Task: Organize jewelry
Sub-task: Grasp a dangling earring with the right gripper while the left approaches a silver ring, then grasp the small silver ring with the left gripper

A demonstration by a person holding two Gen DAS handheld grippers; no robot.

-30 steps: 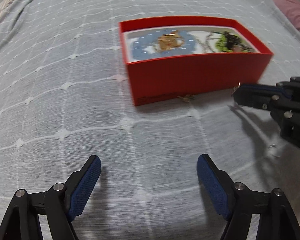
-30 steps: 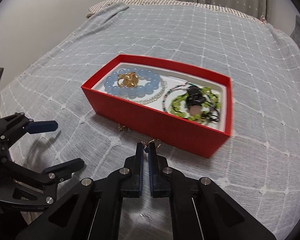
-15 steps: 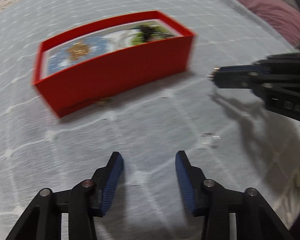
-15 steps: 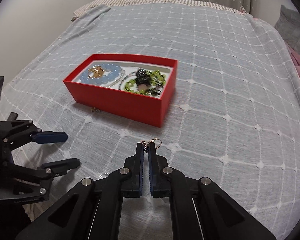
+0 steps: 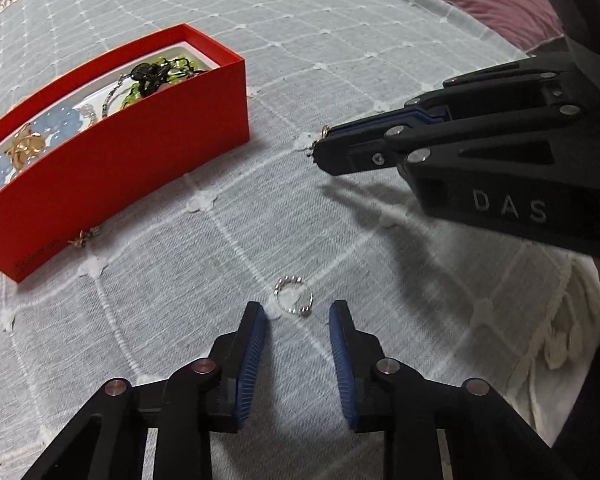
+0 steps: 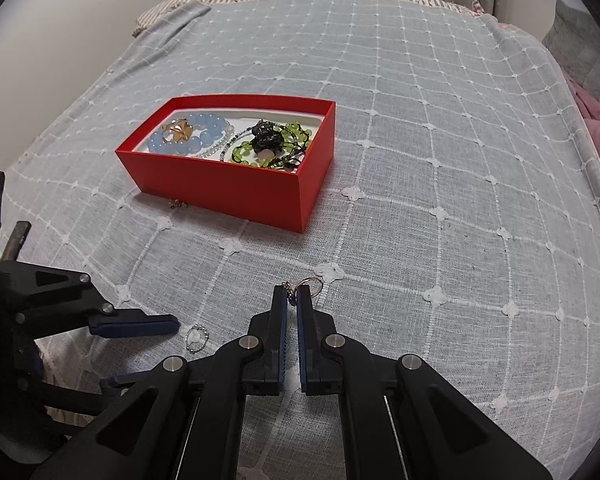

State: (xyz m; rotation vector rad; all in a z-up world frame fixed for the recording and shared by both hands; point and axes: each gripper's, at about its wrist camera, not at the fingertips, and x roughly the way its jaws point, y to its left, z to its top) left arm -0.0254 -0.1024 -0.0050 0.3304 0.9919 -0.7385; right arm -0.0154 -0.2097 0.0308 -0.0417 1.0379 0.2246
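A red box (image 5: 120, 160) (image 6: 236, 188) on the bed holds a blue bead bracelet (image 6: 196, 140), a gold piece (image 6: 177, 130) and green and black beads (image 6: 272, 144). A small silver beaded ring (image 5: 293, 295) (image 6: 196, 337) lies on the blanket just ahead of my left gripper (image 5: 297, 314), which is open and empty. My right gripper (image 6: 292, 294) (image 5: 320, 148) is shut on a small gold ring with a short chain (image 6: 310, 285), held above the blanket to the right of the box. A small gold earring (image 5: 85, 236) (image 6: 178, 203) lies against the box's near wall.
The bed is covered by a grey blanket with a white grid pattern (image 6: 420, 160). A pink pillow (image 5: 480, 0) lies at the far right. A white fringe (image 5: 556, 344) hangs at the blanket's near right edge.
My left gripper has swung right and down toward the silver ring, its jaws narrower than a second ago. My right gripper has pulled back from the box, still shut on the gold ring.
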